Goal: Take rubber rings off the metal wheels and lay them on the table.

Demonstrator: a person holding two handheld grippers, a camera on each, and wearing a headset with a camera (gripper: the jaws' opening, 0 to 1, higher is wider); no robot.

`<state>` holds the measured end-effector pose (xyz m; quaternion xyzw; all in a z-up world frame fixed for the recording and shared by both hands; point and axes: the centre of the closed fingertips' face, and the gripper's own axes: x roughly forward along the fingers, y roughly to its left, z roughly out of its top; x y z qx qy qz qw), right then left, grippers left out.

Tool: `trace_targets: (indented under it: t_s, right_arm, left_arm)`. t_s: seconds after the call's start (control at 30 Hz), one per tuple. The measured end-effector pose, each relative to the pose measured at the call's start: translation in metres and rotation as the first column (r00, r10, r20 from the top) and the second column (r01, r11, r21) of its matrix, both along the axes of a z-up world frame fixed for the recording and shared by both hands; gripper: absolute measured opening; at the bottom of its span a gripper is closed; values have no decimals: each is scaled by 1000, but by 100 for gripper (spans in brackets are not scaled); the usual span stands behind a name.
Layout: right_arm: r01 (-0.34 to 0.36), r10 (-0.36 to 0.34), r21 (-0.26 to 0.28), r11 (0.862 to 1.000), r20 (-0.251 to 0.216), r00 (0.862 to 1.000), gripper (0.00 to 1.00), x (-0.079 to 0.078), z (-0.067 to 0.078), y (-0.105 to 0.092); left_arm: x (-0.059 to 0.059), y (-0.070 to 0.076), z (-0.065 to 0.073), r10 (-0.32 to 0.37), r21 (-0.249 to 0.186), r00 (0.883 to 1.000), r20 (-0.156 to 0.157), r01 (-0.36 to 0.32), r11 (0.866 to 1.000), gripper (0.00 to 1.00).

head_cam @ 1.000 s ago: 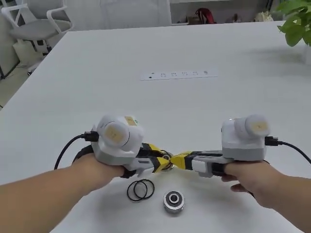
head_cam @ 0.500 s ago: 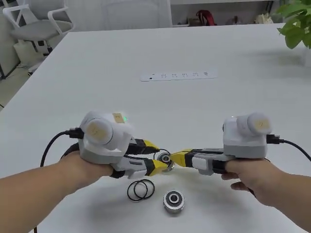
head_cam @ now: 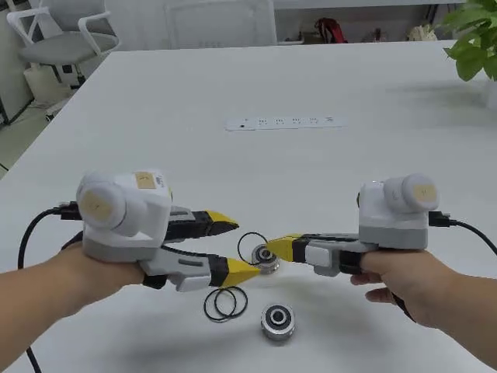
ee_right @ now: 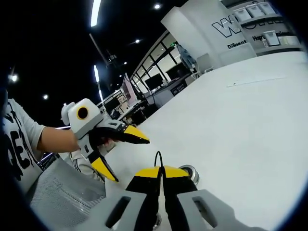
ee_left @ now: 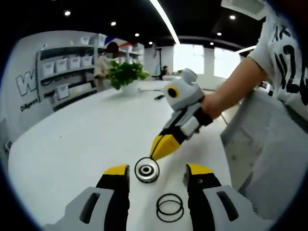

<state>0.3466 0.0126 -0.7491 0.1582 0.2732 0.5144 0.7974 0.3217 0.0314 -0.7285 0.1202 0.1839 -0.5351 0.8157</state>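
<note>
Left gripper [ee_left: 158, 170]: jaws spread wide, gripping nothing. Right gripper [ee_right: 161, 170]: jaws pressed together on a thin rubber ring [head_cam: 250, 248] looping up from the tips. Metal wheel [ee_right: 190, 173] just beside those tips, facing the left jaws' gap. 2 loose rings [head_cam: 225, 303] and 1 second wheel [head_cam: 277, 320] on the table [head_cam: 311, 78], below both jaws.

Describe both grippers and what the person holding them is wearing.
The left gripper and right gripper match: white-and-grey bodies, dark jaws ending in yellow tips. A black cable trails from the back of each. The person wears a white short-sleeved shirt with black print.
</note>
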Motion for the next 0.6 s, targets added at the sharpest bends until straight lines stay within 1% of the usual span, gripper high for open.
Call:
trace_targets:
  t_s: [0.1,0.23,0.4,0.47,0.6]
  right_arm:
    - [-7,7,9,1000,-1,1000,0,-3,4,3]
    - [-22,22,16,1000,-3,1000,0,-10,7,8]
    - [-50,50,24,998,-10,999,0,-19,10,16]
    - [-64,65,25,998,-23,998,0,-22,8,18]
    - [-91,91,20,996,-40,995,0,-27,3,22]
  left_arm:
    - [-5,6,2,-1,2,1000,2,1,1000,52]
    - [-13,11,4,-7,5,1000,6,7,1000,59]
    - [-23,18,8,-1,2,1000,11,1,1000,63]
    - [-26,21,9,1,5,1000,19,-1,1000,67]
    - [-32,27,10,8,1,1000,14,-8,1000,69]
